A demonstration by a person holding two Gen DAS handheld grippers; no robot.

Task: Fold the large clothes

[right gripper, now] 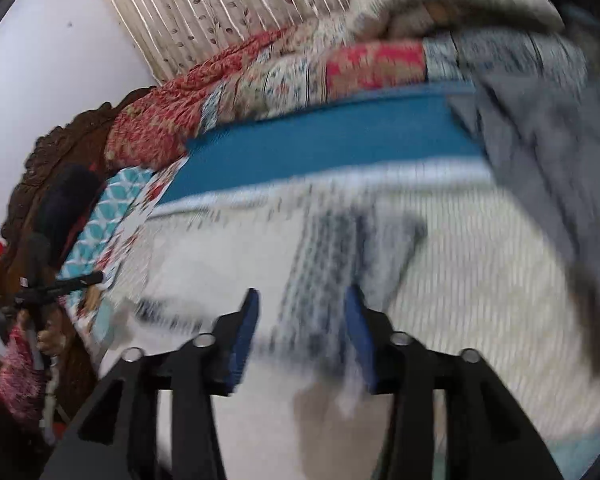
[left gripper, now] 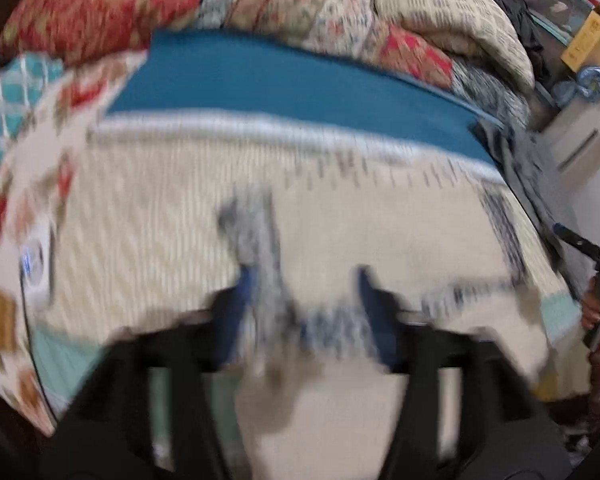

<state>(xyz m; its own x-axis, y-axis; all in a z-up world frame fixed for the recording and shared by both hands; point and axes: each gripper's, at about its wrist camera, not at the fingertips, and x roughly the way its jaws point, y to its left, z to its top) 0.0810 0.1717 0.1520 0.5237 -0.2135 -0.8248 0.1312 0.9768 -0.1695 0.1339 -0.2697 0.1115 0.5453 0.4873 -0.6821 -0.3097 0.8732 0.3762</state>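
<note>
A large cream cloth [left gripper: 180,208] with fine stripes and dark blue-grey patterned patches lies spread over the bed, blurred in both views. In the left wrist view my left gripper [left gripper: 305,276] stands open just above it. A rumpled blue-grey ridge of the cloth [left gripper: 260,248] rises beside its left pad [left gripper: 240,308], and the other pad is clear of it. In the right wrist view my right gripper [right gripper: 302,292] is open too. The cloth's patterned band [right gripper: 324,248] runs between its blue pads [right gripper: 244,332] without being pinched.
A teal sheet [left gripper: 292,80] borders the cloth's far edge, with a red patchwork quilt [left gripper: 92,8] and piled bedding [left gripper: 452,8] behind. Grey fabric [right gripper: 540,140] lies at the right. A carved wooden headboard [right gripper: 60,144] and a hand [right gripper: 48,336] show at the left edge.
</note>
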